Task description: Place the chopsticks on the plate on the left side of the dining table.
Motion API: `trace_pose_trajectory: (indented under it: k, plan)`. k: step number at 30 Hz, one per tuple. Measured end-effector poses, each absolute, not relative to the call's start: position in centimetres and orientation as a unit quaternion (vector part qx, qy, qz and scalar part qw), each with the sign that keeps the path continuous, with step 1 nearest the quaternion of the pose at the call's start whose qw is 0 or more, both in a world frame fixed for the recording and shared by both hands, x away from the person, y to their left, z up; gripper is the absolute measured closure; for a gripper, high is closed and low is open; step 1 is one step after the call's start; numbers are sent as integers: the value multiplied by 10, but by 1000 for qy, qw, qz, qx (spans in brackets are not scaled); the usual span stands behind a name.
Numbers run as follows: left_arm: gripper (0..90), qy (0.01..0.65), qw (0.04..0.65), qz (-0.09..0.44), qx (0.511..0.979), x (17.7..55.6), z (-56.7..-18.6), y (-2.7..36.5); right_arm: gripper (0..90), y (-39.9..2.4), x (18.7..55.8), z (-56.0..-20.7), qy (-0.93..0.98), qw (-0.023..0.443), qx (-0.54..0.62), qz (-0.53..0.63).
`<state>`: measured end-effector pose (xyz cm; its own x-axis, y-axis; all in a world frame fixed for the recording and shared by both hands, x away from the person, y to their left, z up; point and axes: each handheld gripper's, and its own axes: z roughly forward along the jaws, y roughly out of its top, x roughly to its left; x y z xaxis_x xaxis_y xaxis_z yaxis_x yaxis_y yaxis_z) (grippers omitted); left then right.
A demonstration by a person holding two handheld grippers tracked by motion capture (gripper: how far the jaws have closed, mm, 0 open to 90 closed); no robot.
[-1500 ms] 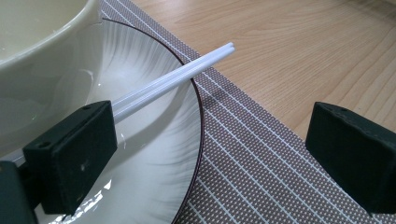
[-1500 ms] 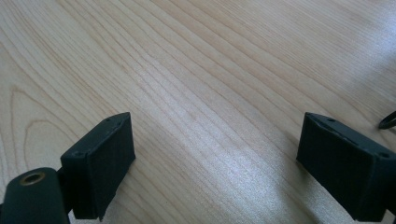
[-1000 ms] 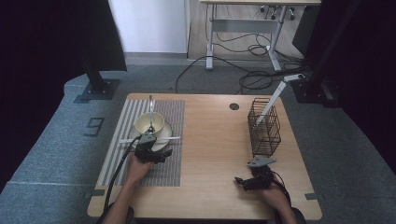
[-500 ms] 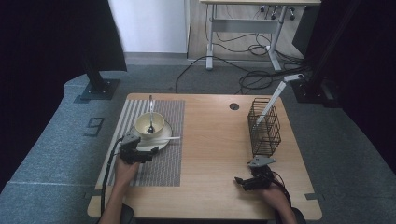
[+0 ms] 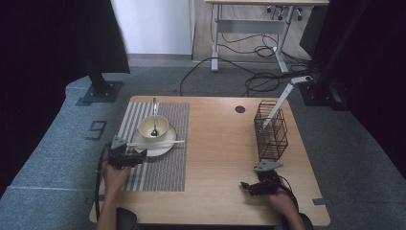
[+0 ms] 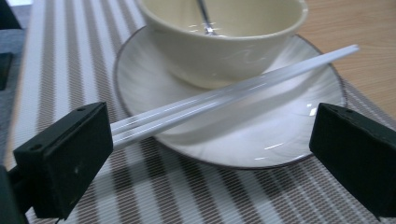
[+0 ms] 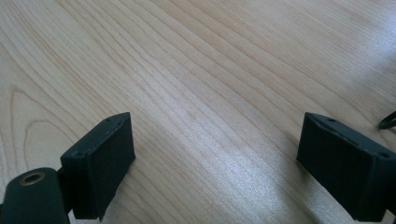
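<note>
White chopsticks (image 6: 233, 93) lie across the plate (image 6: 280, 140); the left hand-held gripper (image 6: 210, 158), released, has drawn back from the bowl (image 6: 224, 42), lining up its grasp.

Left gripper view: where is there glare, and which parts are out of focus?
Left gripper view: small glare streaks on the plate and a shine along the chopsticks; the black jaws at the bottom look soft. High view: even light on the table, dark surroundings.

The near ends of the chopsticks (image 6: 233, 93) vanish behind the left fingers (image 6: 65, 161); the bowl (image 6: 224, 37) is cropped above.
</note>
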<state>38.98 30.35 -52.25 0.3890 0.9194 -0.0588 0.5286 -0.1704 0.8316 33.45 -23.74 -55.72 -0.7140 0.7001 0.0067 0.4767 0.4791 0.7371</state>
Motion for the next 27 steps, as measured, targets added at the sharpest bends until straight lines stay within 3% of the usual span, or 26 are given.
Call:
trace_pose_trajectory:
  k: [27]
  plan:
    - [0,524,394,229,720,394,-534,317,102,-237,334,-557,847,149,347,374]
